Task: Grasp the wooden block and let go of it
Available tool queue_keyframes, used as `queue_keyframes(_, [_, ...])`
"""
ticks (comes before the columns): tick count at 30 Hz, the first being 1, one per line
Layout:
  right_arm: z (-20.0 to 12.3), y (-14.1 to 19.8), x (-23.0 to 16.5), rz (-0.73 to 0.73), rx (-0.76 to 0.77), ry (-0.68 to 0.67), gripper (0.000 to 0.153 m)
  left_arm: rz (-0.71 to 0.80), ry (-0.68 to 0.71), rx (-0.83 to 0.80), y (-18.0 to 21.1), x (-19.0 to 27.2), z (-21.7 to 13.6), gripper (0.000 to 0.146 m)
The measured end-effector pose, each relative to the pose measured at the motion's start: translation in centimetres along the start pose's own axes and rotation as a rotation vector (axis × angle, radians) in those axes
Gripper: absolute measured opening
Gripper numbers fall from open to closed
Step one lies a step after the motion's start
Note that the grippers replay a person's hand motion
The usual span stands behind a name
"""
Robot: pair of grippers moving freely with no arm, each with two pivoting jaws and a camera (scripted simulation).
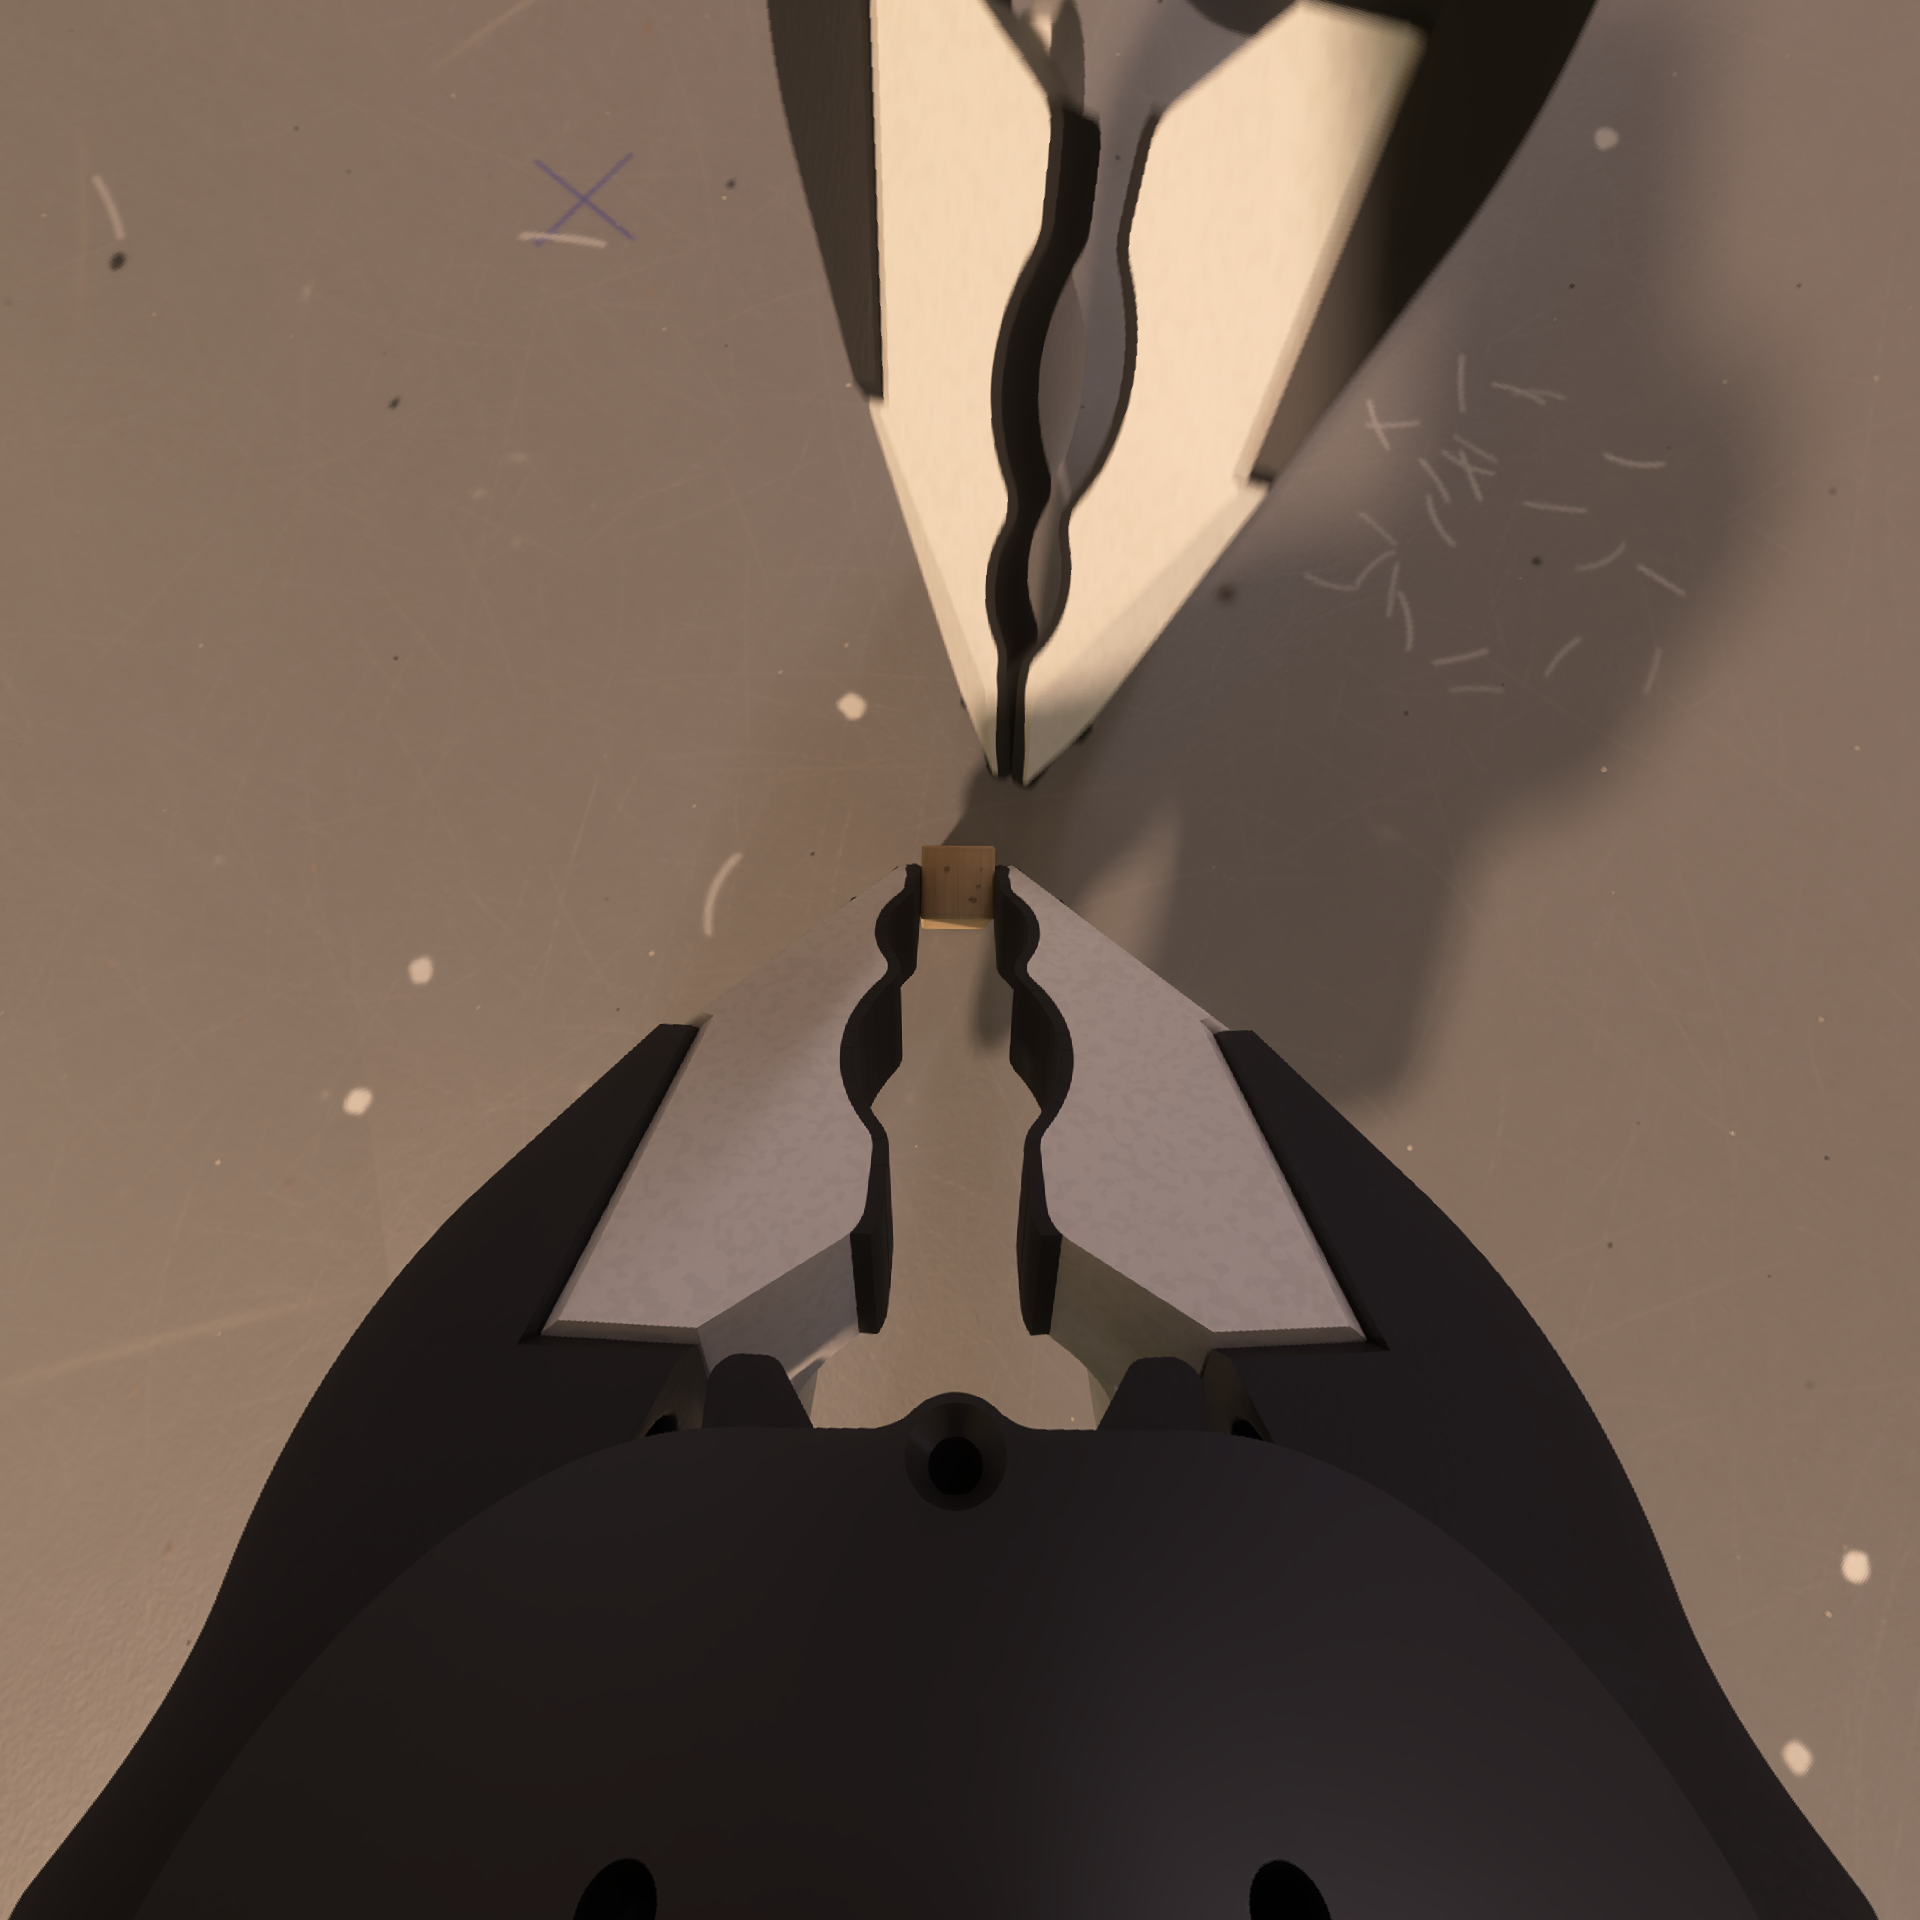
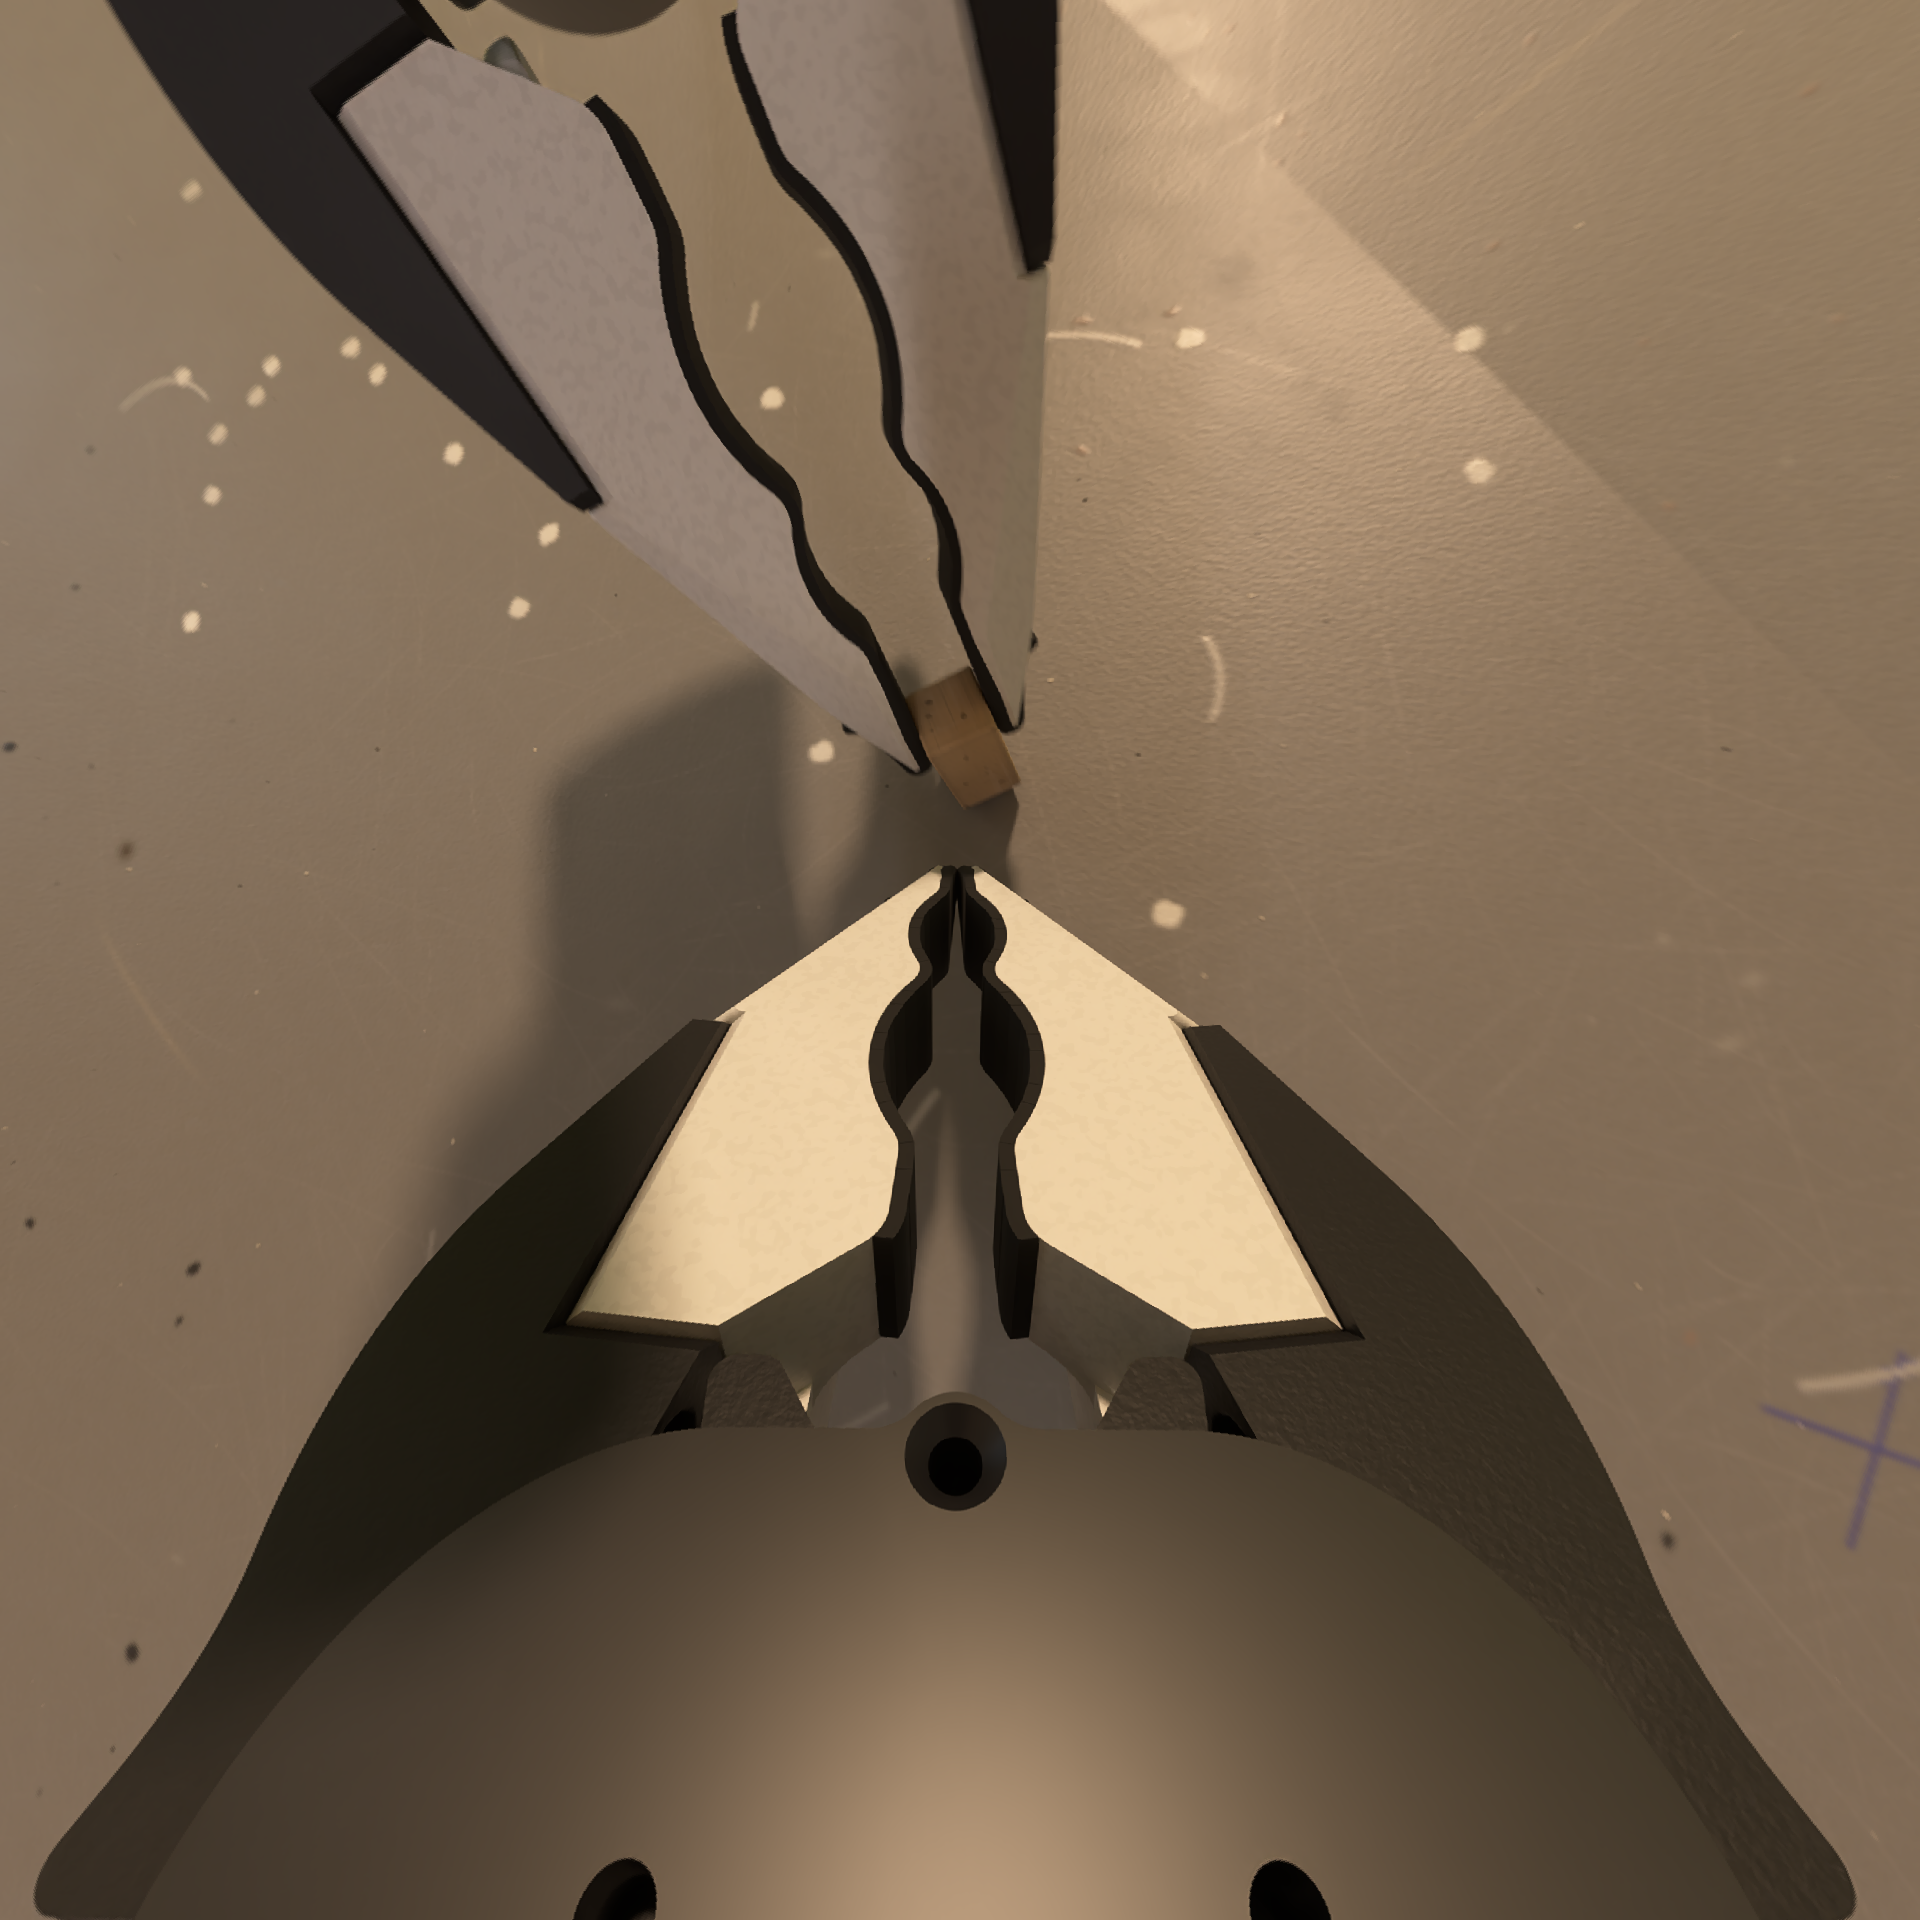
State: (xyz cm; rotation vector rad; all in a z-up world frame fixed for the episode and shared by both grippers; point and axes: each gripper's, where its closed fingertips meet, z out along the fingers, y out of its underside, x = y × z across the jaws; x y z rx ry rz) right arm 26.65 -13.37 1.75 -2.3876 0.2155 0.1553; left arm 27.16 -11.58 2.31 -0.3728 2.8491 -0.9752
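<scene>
A small wooden block sits between the tips of my left gripper, which is shut on it just above the brown tabletop. In the right wrist view the same block shows pinched at the tips of the left gripper, which comes in from the top. My right gripper is shut with nothing in it, its tips a short way in front of the block. It also shows in the left wrist view, pointing at the block from the top, tips together.
The brown tabletop bears pale specks and scratches. A faint blue cross mark lies at the far left, and shows at the right edge of the right wrist view. Shadows of the grippers fall on the surface.
</scene>
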Motion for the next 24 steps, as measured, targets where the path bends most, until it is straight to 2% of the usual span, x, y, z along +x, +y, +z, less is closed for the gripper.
queue_keyframes(3, [-1.1, 0.2, 1.0, 0.005, 0.029, 0.039, 0.000, -0.013, 0.040, 0.026, 0.2, 0.0, -0.6, 0.014])
queue_keyframes(6, [-0.8, 0.4, 1.4, -0.010, 0.028, 0.046, 0.000, -0.011, 0.049, 0.030, 0.5, -0.1, -1.3, 0.036])
queue_keyframes(9, [-0.1, 0.5, 1.1, -0.040, 0.014, 0.045, 0.002, -0.011, 0.031, 0.059, 0.8, 0.0, -2.8, 0.044])
queue_keyframes(16, [0.8, -0.3, 0.8, -0.081, 0.023, 0.051, 0.000, -0.137, -0.117, 0.042, 3.9, 0.4, -5.0, 0.058])
queue_keyframes(21, [1.5, -0.8, 0.4, -0.089, 0.022, 0.039, 0.000, -0.212, -0.178, 0.022, 5.3, 0.4, -4.3, 0.061])
queue_keyframes(24, [1.9, -1.3, 0.1, -0.097, 0.021, 0.027, 0.000, -0.212, -0.189, 0.026, 5.7, -0.1, -4.4, 0.058])
